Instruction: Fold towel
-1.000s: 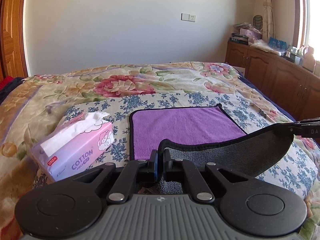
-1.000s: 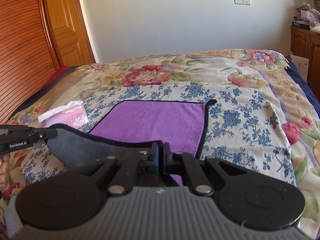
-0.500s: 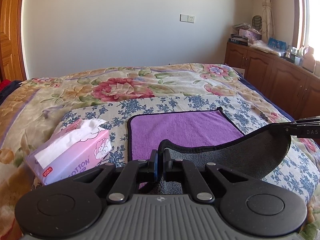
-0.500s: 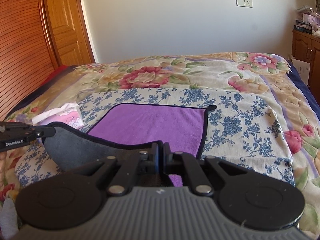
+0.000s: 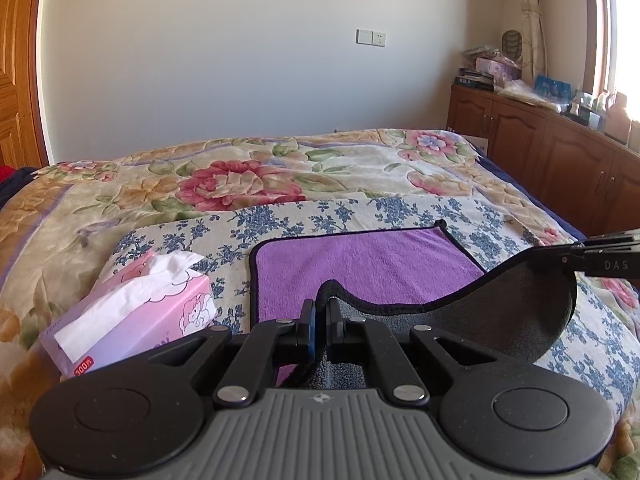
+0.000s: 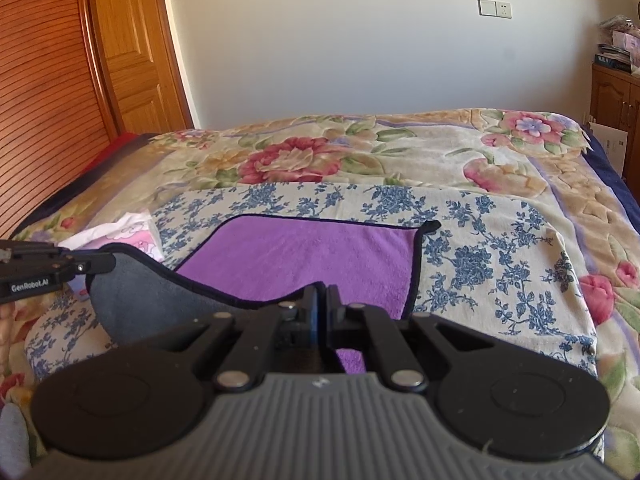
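Observation:
A purple towel (image 5: 360, 264) with a black hem and a grey underside lies on a blue-flowered cloth (image 5: 400, 210) on the bed. My left gripper (image 5: 320, 312) is shut on its near left corner. My right gripper (image 6: 320, 300) is shut on its near right corner. The near edge is lifted off the bed and hangs between them, grey side (image 5: 500, 312) up. The towel (image 6: 312, 252) shows the same way in the right wrist view. The far half lies flat. Each gripper shows at the other view's edge: the right gripper (image 5: 600, 256) and the left gripper (image 6: 64, 264).
A pink tissue box (image 5: 132, 320) sits on the bed just left of the towel; it also shows in the right wrist view (image 6: 128, 232). Wooden cabinets (image 5: 560, 160) stand along the right wall. A wooden door (image 6: 132, 52) is at the left. The flowered bedspread (image 5: 240, 184) stretches beyond.
Both grippers have risen and moved forward a little with the towel's near edge; the lifted grey fold hangs higher and the visible purple part looks shorter.

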Demonstrator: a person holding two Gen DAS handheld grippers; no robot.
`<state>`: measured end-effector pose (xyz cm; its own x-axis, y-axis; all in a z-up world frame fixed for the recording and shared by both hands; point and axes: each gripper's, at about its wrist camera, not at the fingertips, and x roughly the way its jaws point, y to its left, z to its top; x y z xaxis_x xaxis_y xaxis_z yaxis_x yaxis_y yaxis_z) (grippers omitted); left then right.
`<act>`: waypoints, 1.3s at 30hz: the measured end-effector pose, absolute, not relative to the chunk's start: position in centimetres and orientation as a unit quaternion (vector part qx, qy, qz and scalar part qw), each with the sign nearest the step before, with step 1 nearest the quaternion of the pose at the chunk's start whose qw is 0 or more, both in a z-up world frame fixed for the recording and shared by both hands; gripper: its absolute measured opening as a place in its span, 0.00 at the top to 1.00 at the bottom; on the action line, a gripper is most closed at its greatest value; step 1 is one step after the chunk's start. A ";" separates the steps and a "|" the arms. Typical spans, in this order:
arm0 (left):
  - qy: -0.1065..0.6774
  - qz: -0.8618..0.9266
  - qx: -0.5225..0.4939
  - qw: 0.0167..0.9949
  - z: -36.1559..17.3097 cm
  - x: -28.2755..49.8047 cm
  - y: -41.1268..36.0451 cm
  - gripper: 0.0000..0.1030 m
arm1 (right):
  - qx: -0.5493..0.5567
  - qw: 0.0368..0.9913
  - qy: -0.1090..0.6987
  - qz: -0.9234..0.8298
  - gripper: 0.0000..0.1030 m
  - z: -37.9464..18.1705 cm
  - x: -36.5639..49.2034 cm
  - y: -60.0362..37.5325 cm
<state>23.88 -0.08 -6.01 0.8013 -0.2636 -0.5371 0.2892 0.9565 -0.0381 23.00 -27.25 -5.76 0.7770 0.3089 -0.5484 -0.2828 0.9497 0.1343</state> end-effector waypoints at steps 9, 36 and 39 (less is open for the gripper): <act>0.271 -0.144 0.022 0.952 -5.6 24.6 -0.2 0.95 | 0.012 0.945 0.284 0.161 0.96 -5.3 24.0 -27.1; 0.247 -0.138 0.023 0.959 -4.6 28.5 -0.1 0.95 | -0.023 0.954 0.252 0.160 0.96 -3.7 27.5 -27.3; 0.245 -0.139 0.023 0.959 -4.5 29.1 -0.1 0.95 | -0.030 0.956 0.246 0.158 0.96 -3.7 27.8 -27.3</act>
<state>29.11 -0.12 -4.51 0.8407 -0.2562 -0.4770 0.2789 0.9600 -0.0241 27.79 -27.30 -3.67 0.8288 0.2871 -0.4802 -0.3166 0.9483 0.0206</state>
